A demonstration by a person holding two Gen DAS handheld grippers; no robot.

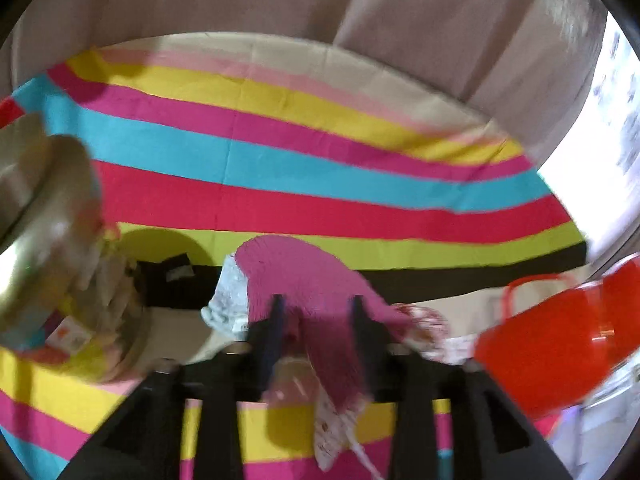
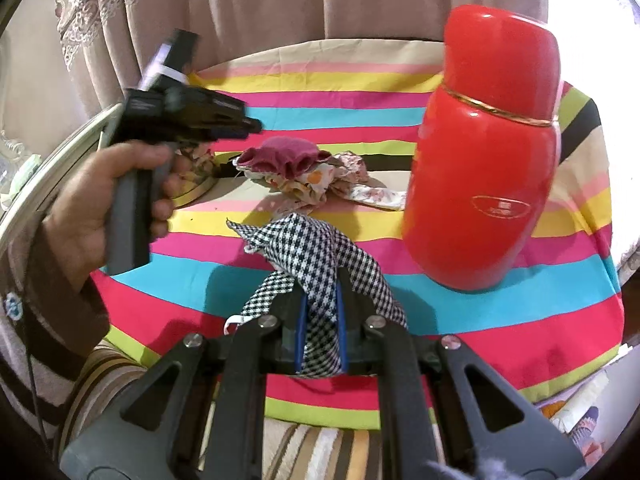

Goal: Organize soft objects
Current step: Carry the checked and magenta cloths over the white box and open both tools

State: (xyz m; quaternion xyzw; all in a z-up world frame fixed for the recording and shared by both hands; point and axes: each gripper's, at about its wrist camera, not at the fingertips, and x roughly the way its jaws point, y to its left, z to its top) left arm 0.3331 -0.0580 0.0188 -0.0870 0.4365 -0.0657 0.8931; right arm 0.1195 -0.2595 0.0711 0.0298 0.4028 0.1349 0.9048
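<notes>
My right gripper (image 2: 320, 316) is shut on a black-and-white checked cloth (image 2: 316, 256) and holds it above the striped tablecloth (image 2: 480, 320). In the left wrist view my left gripper (image 1: 318, 312) stands over a magenta knitted cloth (image 1: 304, 276), with the cloth between its fingers; the jaws look partly apart and the view is blurred. That magenta cloth (image 2: 284, 156) lies on top of a pile of floral cloths (image 2: 312, 184) at mid-table. The left gripper's body (image 2: 180, 116) shows in the right wrist view, held in a hand.
A tall red flask (image 2: 484, 152) stands on the right of the table, also in the left wrist view (image 1: 560, 340). A round tin with cloth inside (image 1: 60, 260) is at the left. Beige curtains (image 2: 280, 0) hang behind the table.
</notes>
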